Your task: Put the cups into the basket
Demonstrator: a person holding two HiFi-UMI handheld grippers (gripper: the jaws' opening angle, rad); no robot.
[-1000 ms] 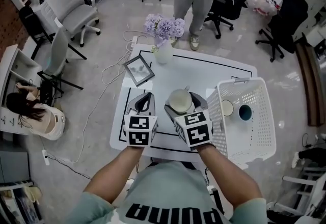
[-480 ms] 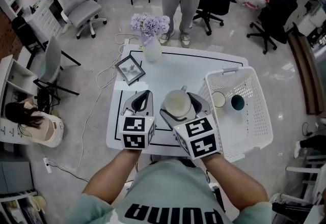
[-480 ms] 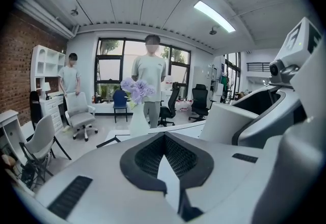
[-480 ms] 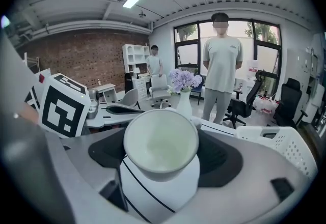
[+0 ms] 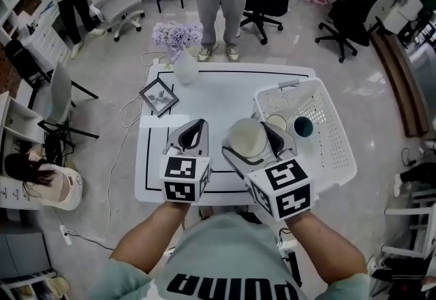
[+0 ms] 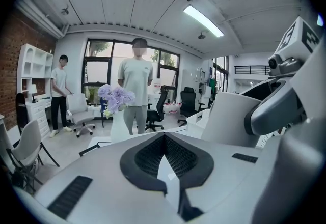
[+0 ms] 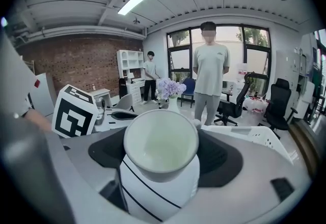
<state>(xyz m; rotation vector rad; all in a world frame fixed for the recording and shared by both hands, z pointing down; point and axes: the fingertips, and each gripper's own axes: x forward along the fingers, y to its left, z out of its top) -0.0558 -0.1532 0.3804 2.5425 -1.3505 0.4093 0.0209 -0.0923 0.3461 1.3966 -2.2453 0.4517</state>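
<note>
I'm clamping my right tongs point(image 5: 253, 143) on the white black-striped cup point(image 7: 160, 149), mouth up, and carrying it rightward. Over the last second it has been closing on the white basket point(image 5: 271, 93) at the table's point(image 5: 218, 87) right edge, and it is now just beside the rim. It's probably lifted clear, though height is hard to judge. A cream cup point(image 5: 276, 122) and a teal cup point(image 5: 302, 127) are already sitting inside. My left tongs point(image 5: 193, 133) are hanging pressed together, empty.
</note>
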